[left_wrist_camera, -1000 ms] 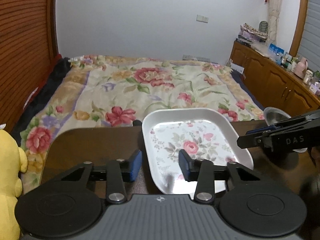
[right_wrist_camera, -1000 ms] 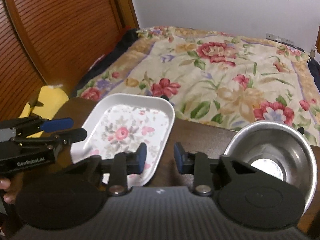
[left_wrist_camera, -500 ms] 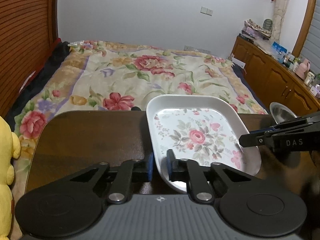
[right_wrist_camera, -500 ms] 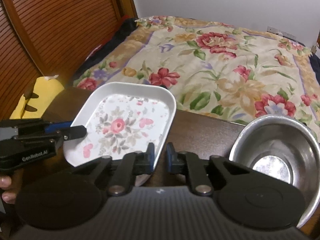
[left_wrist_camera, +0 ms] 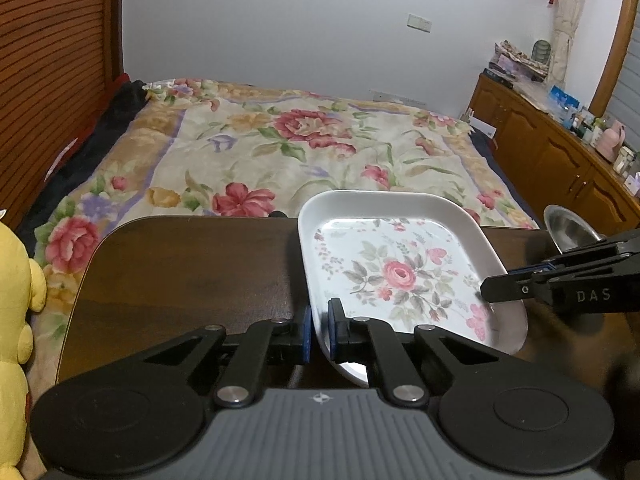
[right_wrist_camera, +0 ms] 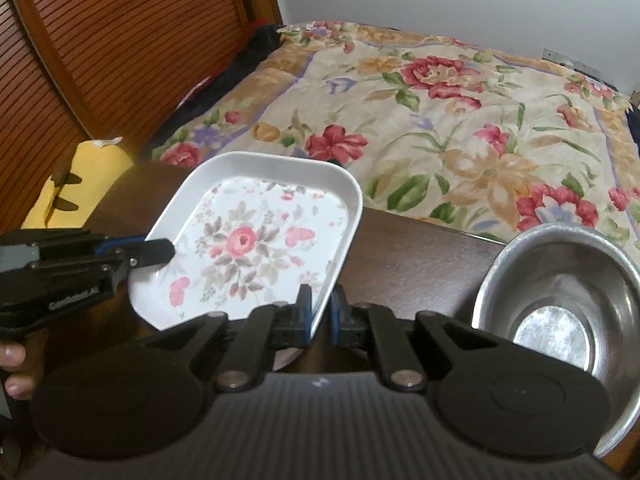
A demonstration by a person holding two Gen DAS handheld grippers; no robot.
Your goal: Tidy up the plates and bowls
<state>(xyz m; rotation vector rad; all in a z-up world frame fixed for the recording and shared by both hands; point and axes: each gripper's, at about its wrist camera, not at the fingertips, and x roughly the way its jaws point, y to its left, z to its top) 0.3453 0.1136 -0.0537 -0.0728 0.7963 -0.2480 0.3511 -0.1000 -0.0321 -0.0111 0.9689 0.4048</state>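
Your left hand-held gripper [left_wrist_camera: 319, 330] and right hand-held gripper [right_wrist_camera: 320, 316] each clamp opposite rims of the floral plate [left_wrist_camera: 400, 276]; the steel bowl [right_wrist_camera: 560, 292] sits on the desk [left_wrist_camera: 192, 268].

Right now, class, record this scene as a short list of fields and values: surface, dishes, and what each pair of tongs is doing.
surface: dark wooden table at the foot of a floral bedspread
dish 1: white floral plate, rectangular
dish 2: steel bowl, empty, apart from the plate on its right
left tongs: shut on the plate's left rim
right tongs: shut on the plate's right rim
other: yellow plush toy beside the table
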